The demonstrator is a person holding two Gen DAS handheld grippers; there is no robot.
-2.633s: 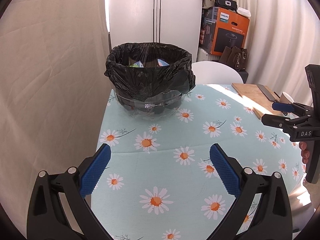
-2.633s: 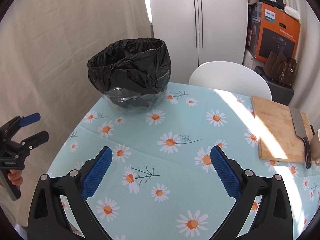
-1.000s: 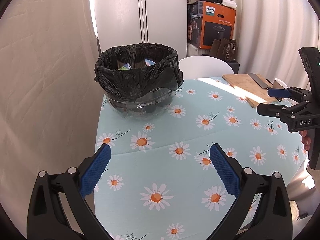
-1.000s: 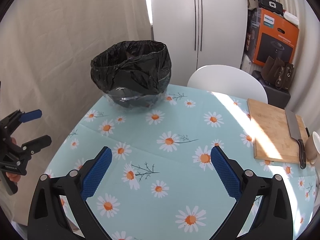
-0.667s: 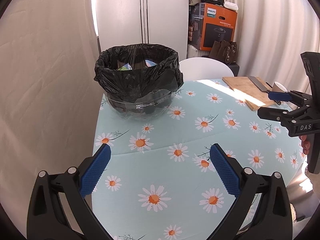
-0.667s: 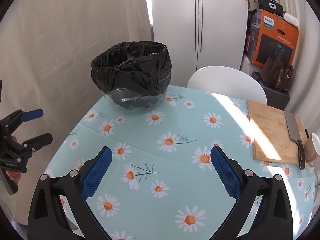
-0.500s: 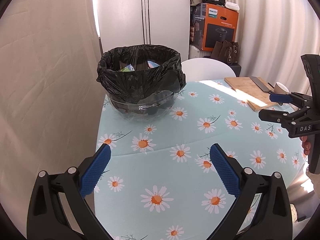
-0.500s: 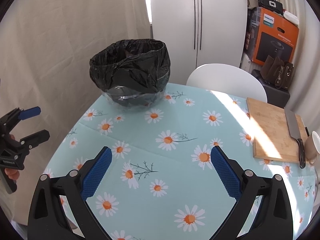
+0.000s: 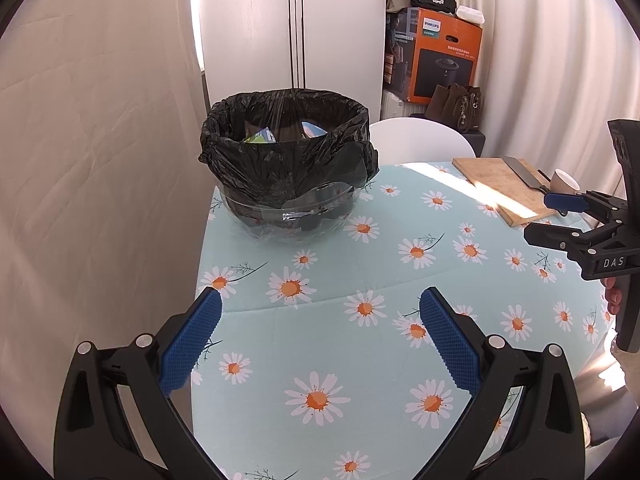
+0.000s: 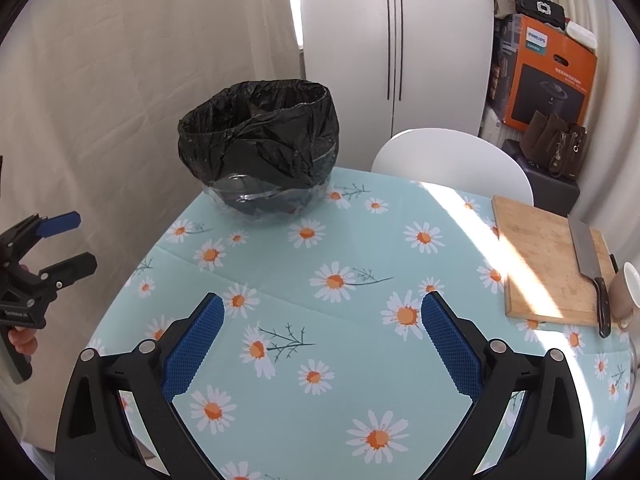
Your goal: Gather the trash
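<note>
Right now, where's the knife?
The knife lies on the right side of the cutting board, at the table's far right in the right wrist view, its handle toward the near edge beside the white cup.

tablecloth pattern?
Pale teal tablecloth printed with white daisies with orange centres and a few thin dark stems. Clearest in the right wrist view.

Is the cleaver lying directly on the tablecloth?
No, the cleaver rests on the wooden cutting board, its handle reaching past the board's near edge beside the cup.
</note>
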